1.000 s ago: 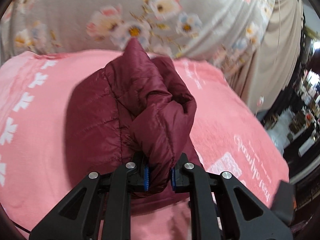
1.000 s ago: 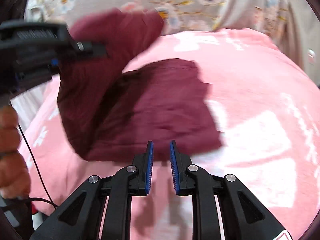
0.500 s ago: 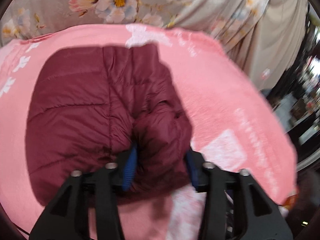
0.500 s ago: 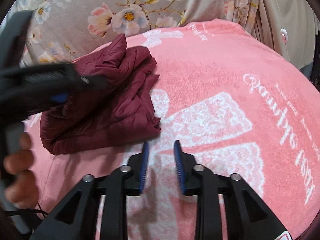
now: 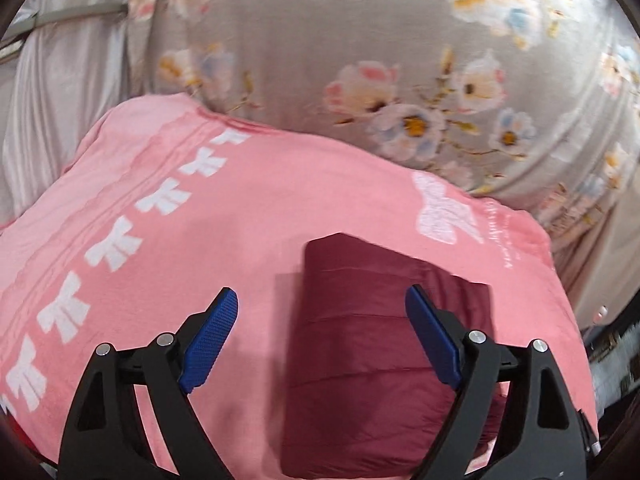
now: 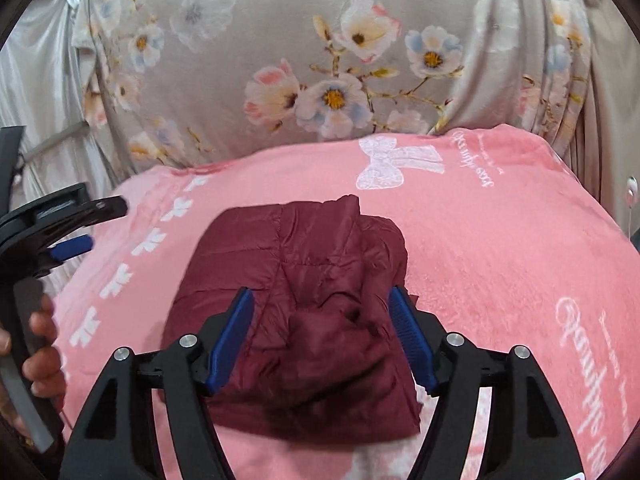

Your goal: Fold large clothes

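A maroon quilted jacket [image 6: 304, 280] lies folded in a compact bundle on the pink blanket [image 6: 500, 248]. My right gripper [image 6: 320, 294] hovers over its near half with jaws opening; the jacket shows between the blue pads, which do not press on it. My left gripper [image 5: 320, 296] is wide and still opening, above the jacket's [image 5: 380, 360] left edge, with nothing gripped. In the right wrist view the left gripper [image 6: 96, 224] sits at the far left, apart from the jacket, held by a hand [image 6: 36, 340].
A grey floral cloth [image 6: 340, 60] hangs behind the blanket's far edge. Pale curtain [image 5: 48, 100] drapes at the left. The blanket [image 5: 200, 220] carries white bow prints and lettering. Dark clutter [image 5: 616, 360] lies past its right edge.
The left gripper let go of the jacket, opened wide and swung away to the left. The jacket now lies folded flat. The right gripper opened and came over the jacket.
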The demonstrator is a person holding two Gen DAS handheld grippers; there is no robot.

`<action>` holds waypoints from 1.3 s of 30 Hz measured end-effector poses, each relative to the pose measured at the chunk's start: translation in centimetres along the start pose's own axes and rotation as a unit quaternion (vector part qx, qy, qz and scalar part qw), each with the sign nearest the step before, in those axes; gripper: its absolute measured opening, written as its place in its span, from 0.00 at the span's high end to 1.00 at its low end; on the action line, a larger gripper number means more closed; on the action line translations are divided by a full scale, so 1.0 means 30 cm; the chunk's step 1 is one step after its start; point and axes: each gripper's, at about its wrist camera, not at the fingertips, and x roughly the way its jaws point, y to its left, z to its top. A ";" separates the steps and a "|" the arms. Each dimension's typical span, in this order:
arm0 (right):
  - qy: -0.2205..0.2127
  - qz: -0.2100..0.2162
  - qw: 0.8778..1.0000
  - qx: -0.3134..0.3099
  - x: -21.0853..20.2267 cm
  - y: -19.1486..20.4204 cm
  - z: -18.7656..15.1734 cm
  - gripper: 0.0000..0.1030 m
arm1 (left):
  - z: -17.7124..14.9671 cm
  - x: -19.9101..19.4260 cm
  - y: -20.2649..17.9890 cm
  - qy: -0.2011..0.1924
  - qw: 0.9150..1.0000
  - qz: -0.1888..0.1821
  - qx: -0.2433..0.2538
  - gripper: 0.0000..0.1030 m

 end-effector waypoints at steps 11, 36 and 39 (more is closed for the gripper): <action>0.087 0.037 0.992 0.084 0.228 -0.120 -0.028 0.88 | -0.140 0.222 0.000 0.097 0.995 -0.005 0.008 0.19; 0.066 -0.092 0.994 0.006 0.291 -0.145 0.059 0.78 | -0.085 0.350 -0.299 0.091 0.990 0.022 0.104 0.20; 0.085 -0.089 0.992 0.019 0.344 -0.175 0.005 0.78 | -0.122 0.393 -0.296 0.105 0.988 0.029 0.110 0.20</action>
